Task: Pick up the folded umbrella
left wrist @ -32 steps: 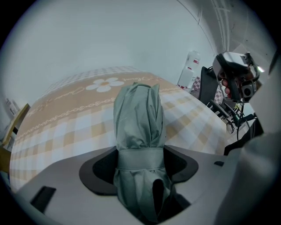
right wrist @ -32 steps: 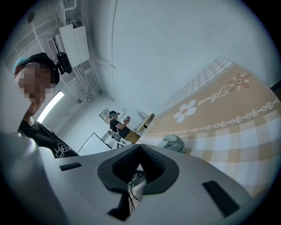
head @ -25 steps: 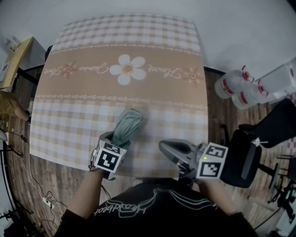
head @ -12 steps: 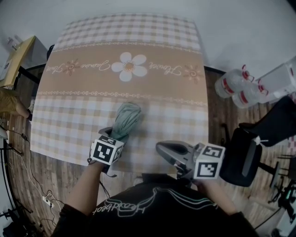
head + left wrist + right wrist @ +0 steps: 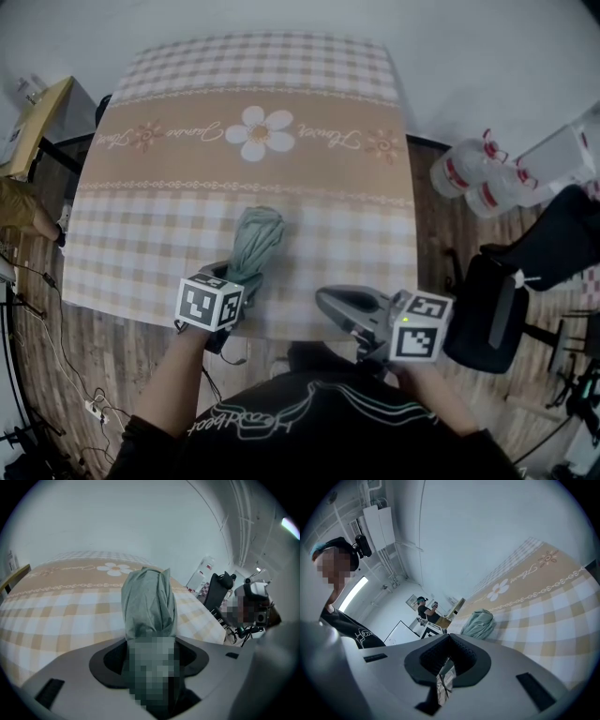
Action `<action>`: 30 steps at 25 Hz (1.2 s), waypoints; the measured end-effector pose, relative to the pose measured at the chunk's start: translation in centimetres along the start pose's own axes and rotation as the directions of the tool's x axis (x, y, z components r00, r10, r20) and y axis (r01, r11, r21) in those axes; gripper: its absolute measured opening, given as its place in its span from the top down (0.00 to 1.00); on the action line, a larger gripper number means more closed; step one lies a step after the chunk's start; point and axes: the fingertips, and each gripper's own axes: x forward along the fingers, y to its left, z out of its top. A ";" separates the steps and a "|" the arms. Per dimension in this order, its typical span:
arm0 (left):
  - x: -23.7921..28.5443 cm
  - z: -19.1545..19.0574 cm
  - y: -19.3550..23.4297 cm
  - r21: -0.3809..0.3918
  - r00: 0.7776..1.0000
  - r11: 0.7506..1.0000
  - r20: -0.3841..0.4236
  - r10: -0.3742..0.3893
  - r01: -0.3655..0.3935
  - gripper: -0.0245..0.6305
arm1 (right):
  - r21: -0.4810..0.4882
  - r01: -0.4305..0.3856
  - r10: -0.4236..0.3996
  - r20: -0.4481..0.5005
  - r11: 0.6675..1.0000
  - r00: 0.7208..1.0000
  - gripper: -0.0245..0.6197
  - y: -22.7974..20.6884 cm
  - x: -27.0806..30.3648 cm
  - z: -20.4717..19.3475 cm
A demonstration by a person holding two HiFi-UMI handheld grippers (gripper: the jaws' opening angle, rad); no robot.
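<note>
Nearest, the right claw (image 5: 328, 300) hangs closed and empty over the counter's (image 5: 328, 178) near edge, out of the way. The left claw (image 5: 232, 279) grips the umbrella (image 5: 255, 239) by its near end, seemingly for lifting. The umbrella lies on the counter, pointing away.

Bright, even, diffuse indoor light in all views; a strip lamp (image 5: 355, 592) glows at left in the right gripper view. The folded umbrella (image 5: 255, 246) casts only a faint shadow on the tabletop (image 5: 309, 169). Fisheye curvature bends the edges, corners vignette to black, and the nearest foreground is soft.
</note>
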 end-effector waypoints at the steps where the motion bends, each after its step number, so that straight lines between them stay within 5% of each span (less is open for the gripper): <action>1: -0.5 0.0 -0.5 -0.010 1.000 1.000 0.014 -0.015 0.015 0.59 | -0.005 0.001 -0.001 0.003 1.000 1.000 0.95 0.3 -0.1 0.0; 9: -7.0 0.8 -4.1 -0.032 0.979 0.993 0.176 -0.108 0.115 0.59 | -0.073 -0.002 0.004 0.022 0.997 1.000 0.95 3.9 0.3 -0.4; 21: -17.4 -1.8 -8.4 -0.031 0.921 0.986 0.364 -0.139 0.161 0.59 | -0.148 -0.044 0.051 0.043 0.988 0.998 0.95 11.0 0.6 -3.1; 30: -24.4 -3.2 -10.2 -0.019 0.841 0.982 0.519 -0.152 0.189 0.59 | -0.212 -0.056 0.072 0.068 0.976 0.995 0.95 15.9 0.2 -4.9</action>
